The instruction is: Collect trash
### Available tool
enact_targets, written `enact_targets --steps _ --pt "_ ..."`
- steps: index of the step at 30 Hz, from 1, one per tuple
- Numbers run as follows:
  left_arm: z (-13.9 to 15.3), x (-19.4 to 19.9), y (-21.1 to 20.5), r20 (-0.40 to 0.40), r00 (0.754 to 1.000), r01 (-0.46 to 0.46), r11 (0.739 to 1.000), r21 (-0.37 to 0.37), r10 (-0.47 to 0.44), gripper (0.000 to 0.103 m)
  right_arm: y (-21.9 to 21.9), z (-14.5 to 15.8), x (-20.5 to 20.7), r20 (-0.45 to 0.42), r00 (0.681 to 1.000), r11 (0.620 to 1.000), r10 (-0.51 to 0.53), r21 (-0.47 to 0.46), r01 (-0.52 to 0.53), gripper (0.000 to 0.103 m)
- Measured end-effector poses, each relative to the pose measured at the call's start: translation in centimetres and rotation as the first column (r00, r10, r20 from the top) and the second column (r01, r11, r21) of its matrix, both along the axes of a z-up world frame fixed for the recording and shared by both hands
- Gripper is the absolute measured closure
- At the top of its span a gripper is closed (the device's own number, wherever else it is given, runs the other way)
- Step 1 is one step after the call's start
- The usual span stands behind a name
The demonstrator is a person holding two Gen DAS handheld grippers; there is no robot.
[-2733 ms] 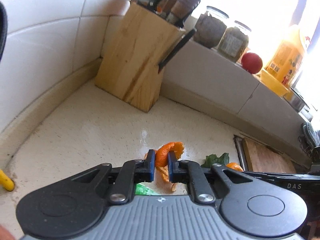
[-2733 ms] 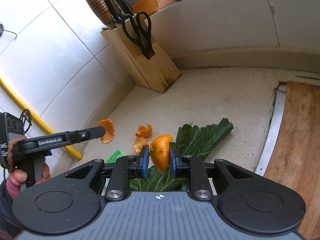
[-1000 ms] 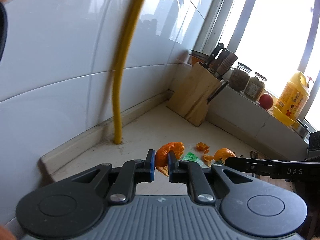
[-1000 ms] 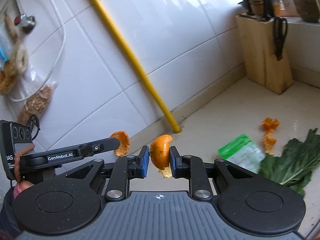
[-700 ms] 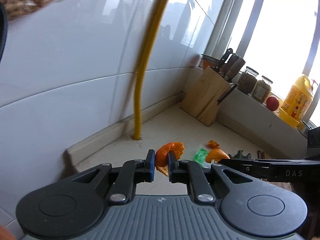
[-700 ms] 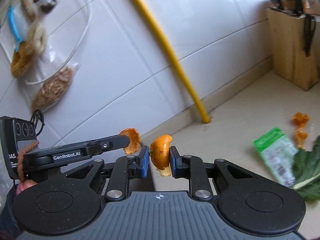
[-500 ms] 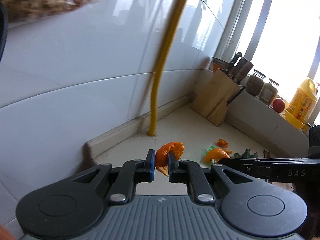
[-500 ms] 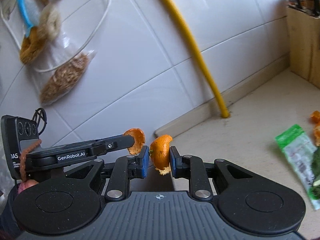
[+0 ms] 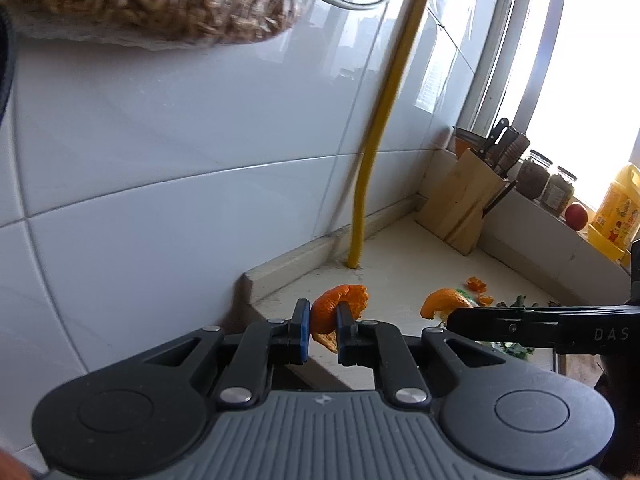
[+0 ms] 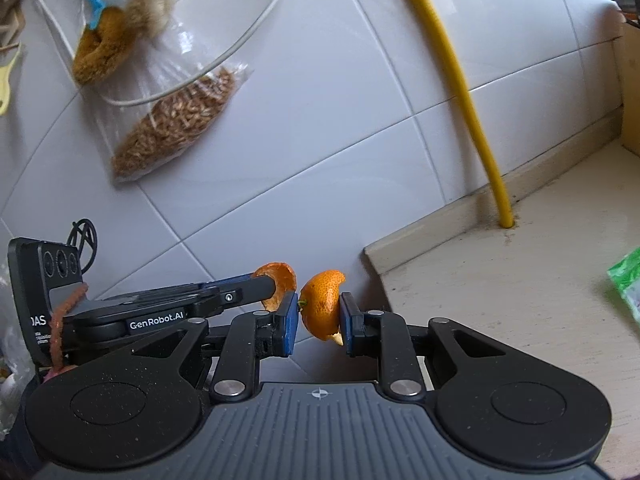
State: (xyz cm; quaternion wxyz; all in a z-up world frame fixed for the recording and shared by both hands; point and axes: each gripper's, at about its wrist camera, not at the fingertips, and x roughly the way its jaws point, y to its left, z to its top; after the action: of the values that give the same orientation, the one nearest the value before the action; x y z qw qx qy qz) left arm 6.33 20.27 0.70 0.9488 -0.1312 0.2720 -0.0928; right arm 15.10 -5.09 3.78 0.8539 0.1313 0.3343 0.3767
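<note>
In our right wrist view, a clear bag of brown pellets (image 10: 176, 120) hangs on the white tiled wall (image 10: 360, 128) at upper left, larger in view than half a second ago, with a blue-handled brush (image 10: 100, 36) above it. Below it our left claw (image 10: 280, 284) reaches in from the left, pressed together on a curled orange peel (image 10: 280, 280); just right of it our right claw (image 10: 319, 316) pinches a rounded peel piece (image 10: 322, 308) between its blue pads. Both peels are held in the air, off the end of the tabletop (image 10: 520, 300), whose corner now sits to the right of the claws; half a second ago that corner was nearer the middle. The yellow pipe (image 10: 460, 92) meets the tabletop farther right than before, and only the edge of the green packet (image 10: 628, 280) shows at the right border.

In our left wrist view, the pellet bag (image 9: 152, 4) fills the upper left, bigger than earlier. The left claw (image 9: 322, 326) grips its peel (image 9: 336, 308) unchanged. The pipe (image 9: 380, 140) has shifted right. The right claw (image 9: 456, 320) enters from the right with its peel (image 9: 444, 304). Beyond it lie loose peel scraps (image 9: 476, 284) and green leaves (image 9: 516, 304) on the tabletop (image 9: 400, 264), with the wooden knife block (image 9: 464, 204) farther back and smaller than before.
</note>
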Motion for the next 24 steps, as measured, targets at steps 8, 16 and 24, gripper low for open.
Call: enact_targets --steps 8,16,24 --pt "-1.5 -1.5 2.0 -0.027 0.999 -0.047 0.999 -0.009 0.046 0.091 2.8 -0.5 -0.5 -0.025 0.999 0.999 0.040 -0.014 -0.041 0.074" --pt "-3.0 -2.6 3.7 -0.044 0.995 -0.088 0.996 -0.017 0.087 0.091 4.5 -1.3 -1.0 -0.064 0.996 0.997 0.060 -0.040 -0.063 0.074" --pt "-4.6 -2.7 5.1 -0.069 0.993 -0.101 0.994 -0.035 0.099 0.091 5.8 -2.5 -1.4 -0.101 0.994 0.997 0.048 -0.059 -0.055 0.074"
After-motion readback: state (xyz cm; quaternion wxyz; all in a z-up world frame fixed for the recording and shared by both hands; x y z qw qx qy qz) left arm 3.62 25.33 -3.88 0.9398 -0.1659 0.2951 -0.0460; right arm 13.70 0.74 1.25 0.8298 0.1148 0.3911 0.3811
